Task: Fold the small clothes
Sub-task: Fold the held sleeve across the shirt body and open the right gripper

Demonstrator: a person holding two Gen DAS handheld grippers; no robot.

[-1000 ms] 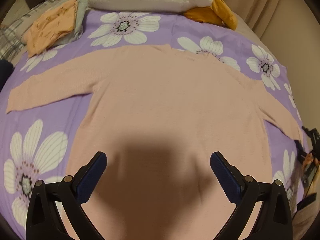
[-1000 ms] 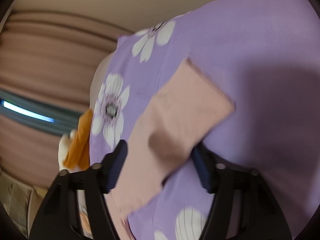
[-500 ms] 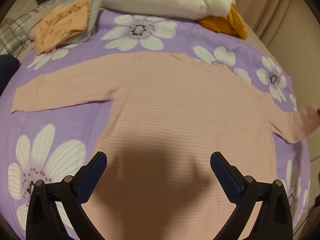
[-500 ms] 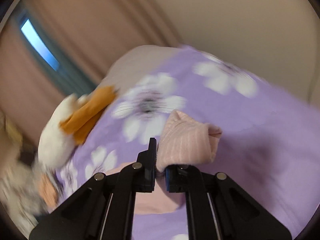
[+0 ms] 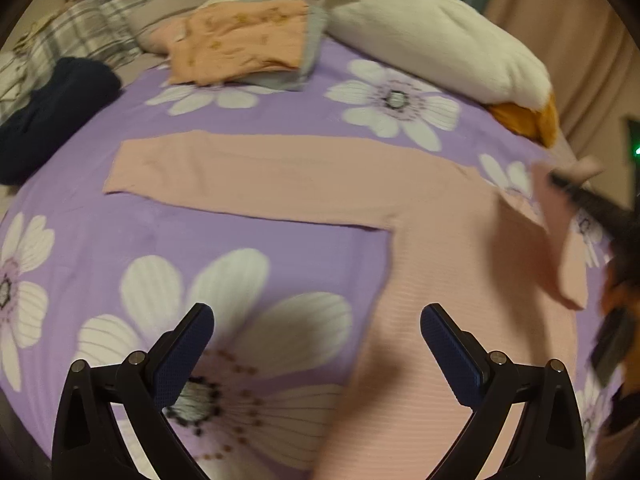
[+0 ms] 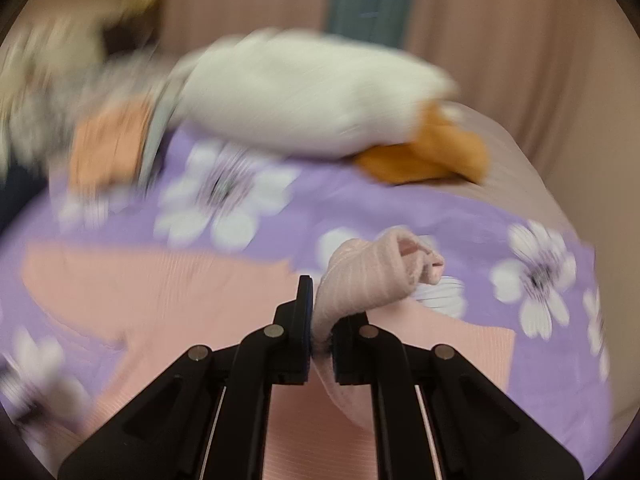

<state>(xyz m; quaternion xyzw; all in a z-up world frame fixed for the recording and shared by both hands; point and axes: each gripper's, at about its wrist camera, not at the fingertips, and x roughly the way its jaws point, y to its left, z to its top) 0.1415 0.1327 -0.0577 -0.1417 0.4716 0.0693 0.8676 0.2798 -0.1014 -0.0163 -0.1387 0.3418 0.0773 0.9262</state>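
Note:
A pale pink long-sleeved top [image 5: 440,264] lies flat on a purple bedspread with white flowers [image 5: 248,264]. Its left sleeve [image 5: 248,176] stretches out flat toward the left. My left gripper [image 5: 316,352] hovers open above the top's left side edge, nothing between its fingers. My right gripper [image 6: 320,320] is shut on the cuff of the right sleeve [image 6: 372,276], which bunches up above the fingers. In the left wrist view that sleeve [image 5: 560,240] hangs lifted over the top's right side, the right gripper [image 5: 560,182] blurred at its end.
A white and orange plush toy [image 5: 436,44] lies along the far edge of the bed. Folded orange and grey clothes [image 5: 244,40] sit at the back left, a dark blue garment [image 5: 52,112] beside them. Curtains [image 6: 500,40] hang behind the bed.
My right gripper closed on the right sleeve's cuff, rolled upright and lifted it in over the top. My left gripper slid left, from above the body to its left edge.

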